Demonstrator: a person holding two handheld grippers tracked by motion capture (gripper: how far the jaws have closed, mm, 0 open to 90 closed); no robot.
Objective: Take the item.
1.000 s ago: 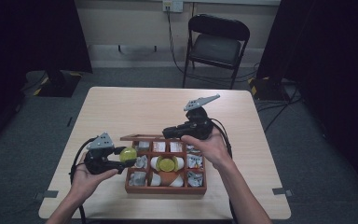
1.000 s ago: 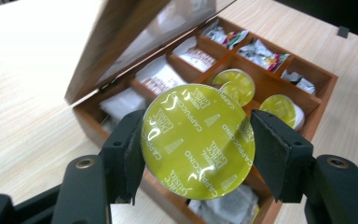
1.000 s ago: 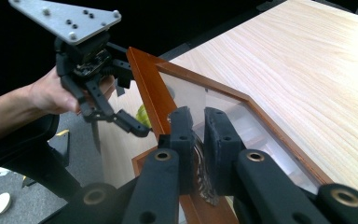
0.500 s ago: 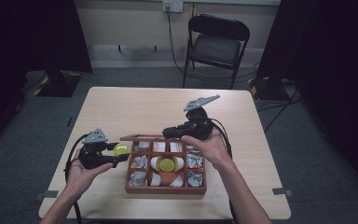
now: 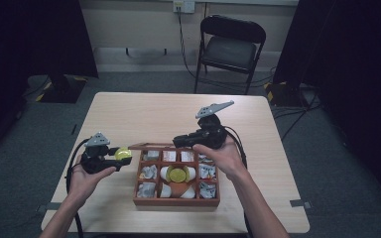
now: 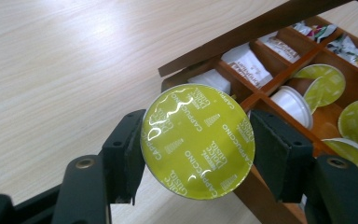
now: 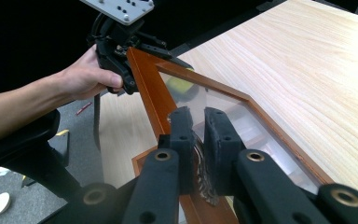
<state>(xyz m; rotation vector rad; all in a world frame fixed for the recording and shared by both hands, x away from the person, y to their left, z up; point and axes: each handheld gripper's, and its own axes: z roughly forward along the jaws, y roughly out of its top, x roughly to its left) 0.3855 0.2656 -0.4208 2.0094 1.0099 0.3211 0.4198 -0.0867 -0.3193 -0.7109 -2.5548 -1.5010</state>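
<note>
A wooden compartment box (image 5: 176, 201) stands on the table, holding capsules and sachets. Its glass-paned lid (image 5: 151, 146) is raised, and my right gripper (image 5: 179, 141) is shut on the lid's front edge. In the right gripper view the two jaws (image 7: 198, 126) pinch that wooden frame (image 7: 145, 79). My left gripper (image 5: 114, 158) hovers just left of the box, shut on a yellow-green foil-topped capsule (image 5: 123, 154). In the left gripper view the capsule (image 6: 198, 140) faces the camera, clamped between both pads (image 6: 127, 154). Seen through the lid's glass, the left gripper (image 7: 116, 42) is beyond it.
Inside the box lie more yellow-lidded capsules (image 6: 324, 79) and white sachets (image 6: 247, 60). Bare tabletop (image 5: 149, 111) stretches behind and to the left of the box. A black folding chair (image 5: 232, 44) stands past the far table edge.
My left gripper has carried the capsule leftward, away from the box's left side. The right gripper and the raised lid have stayed put.
</note>
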